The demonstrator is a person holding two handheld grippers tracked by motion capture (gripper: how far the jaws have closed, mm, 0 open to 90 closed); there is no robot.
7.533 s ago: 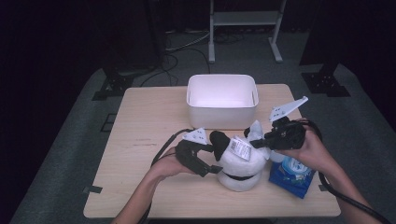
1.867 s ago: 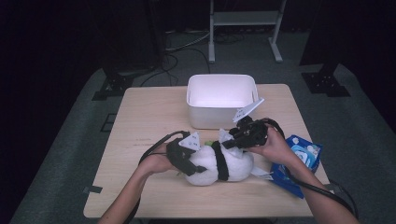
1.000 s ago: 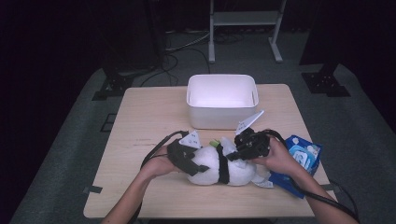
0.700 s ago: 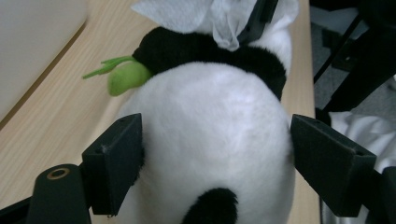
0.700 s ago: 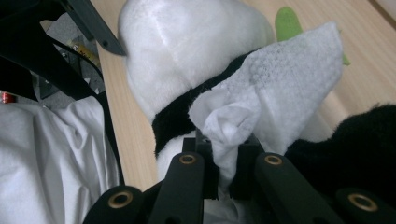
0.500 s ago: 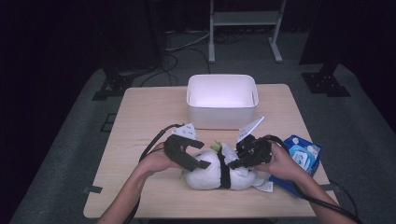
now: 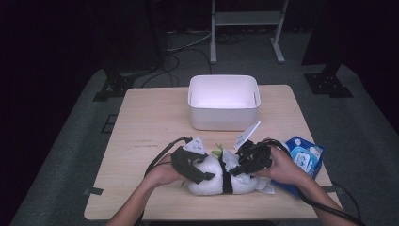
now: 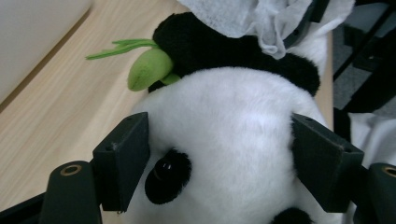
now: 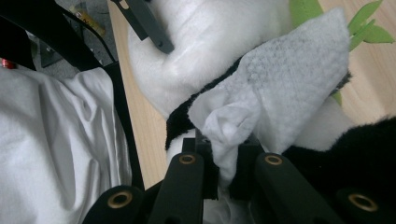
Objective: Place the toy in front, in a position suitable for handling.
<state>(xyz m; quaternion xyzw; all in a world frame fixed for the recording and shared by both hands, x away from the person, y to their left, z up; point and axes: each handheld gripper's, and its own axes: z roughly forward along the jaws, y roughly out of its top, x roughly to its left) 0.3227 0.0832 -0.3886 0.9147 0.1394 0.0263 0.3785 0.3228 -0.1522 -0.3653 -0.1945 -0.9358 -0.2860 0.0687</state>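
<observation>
Lying on the bench (image 7: 141,136), the plush panda (image 8: 224,135) sits clamped between the left hand-held gripper (image 8: 219,158) jaws. The right hand-held gripper (image 9: 228,170) pinches a white wipe (image 9: 280,88) against the panda.

In the high view light falls from above onto the pale wooden table (image 7: 150,127) while the floor around it sinks into near black; the white rectangular plastic bin (image 7: 224,101) glows almost overexposed, its inner wall tinged pink; shadows under it are short and soft; the picture is slightly grainy. The left gripper view is evenly bright, the white-and-black plush panda (image 8: 229,140) close and soft in focus; the right gripper view renders the white textured wipe (image 9: 280,88) sharply, its corners blurred.
</observation>
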